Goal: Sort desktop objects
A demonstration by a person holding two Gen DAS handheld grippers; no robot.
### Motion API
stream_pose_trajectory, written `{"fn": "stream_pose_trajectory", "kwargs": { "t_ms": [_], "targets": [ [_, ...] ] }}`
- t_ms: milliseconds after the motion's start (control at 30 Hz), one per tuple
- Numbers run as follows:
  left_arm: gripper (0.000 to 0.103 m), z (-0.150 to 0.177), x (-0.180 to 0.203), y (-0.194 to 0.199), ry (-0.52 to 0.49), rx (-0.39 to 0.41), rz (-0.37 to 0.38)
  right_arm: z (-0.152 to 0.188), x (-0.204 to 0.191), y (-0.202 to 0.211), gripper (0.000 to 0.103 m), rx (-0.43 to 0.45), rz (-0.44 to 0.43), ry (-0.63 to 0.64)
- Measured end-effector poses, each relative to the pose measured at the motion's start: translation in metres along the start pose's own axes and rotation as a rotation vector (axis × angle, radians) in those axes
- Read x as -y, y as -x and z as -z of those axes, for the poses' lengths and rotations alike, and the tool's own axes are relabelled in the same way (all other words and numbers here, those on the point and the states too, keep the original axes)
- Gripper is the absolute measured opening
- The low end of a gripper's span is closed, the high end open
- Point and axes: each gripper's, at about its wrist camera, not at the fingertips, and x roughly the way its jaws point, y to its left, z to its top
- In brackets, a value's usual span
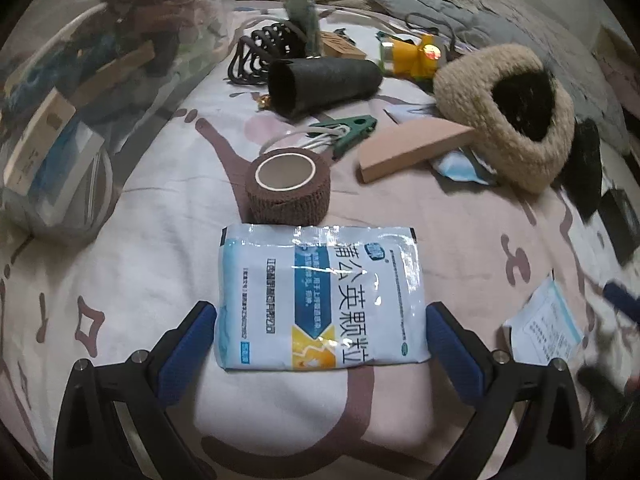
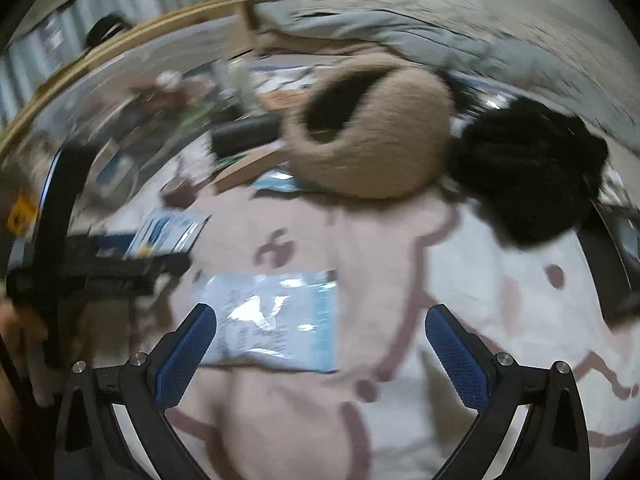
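Note:
A white and blue medicine sachet lies flat on the patterned sheet, between the blue pads of my open left gripper; whether the pads touch it is unclear. Just beyond it stands a brown bandage roll. In the blurred right wrist view, my right gripper is open above the sheet, and a second pale blue sachet lies by its left finger. The first sachet and the other gripper's dark frame show at the left.
Farther back lie a black tube, a green clip, a tan wedge-shaped block, a fluffy beige hat, a yellow toy and a clear bag of boxes. A black knitted item sits right of the hat.

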Motion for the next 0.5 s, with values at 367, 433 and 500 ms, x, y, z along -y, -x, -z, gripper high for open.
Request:
{"fn": "stream_pose_trajectory", "kwargs": {
  "t_ms": [367,433,500],
  "targets": [
    [0.091,0.001,-0.006,0.006,0.022,0.030,0.004,0.011,-0.031,-0.004,0.103,0.037,0.024,0.142],
    [0.091,0.002,-0.005,0.007,0.019,0.035,-0.001,0.013,-0.036,-0.008,0.103,0.023,0.028,0.158],
    [0.089,0.003,-0.004,0.007,0.015,0.040,-0.004,0.015,-0.041,-0.012,0.103,0.013,0.035,0.173]
  ]
}}
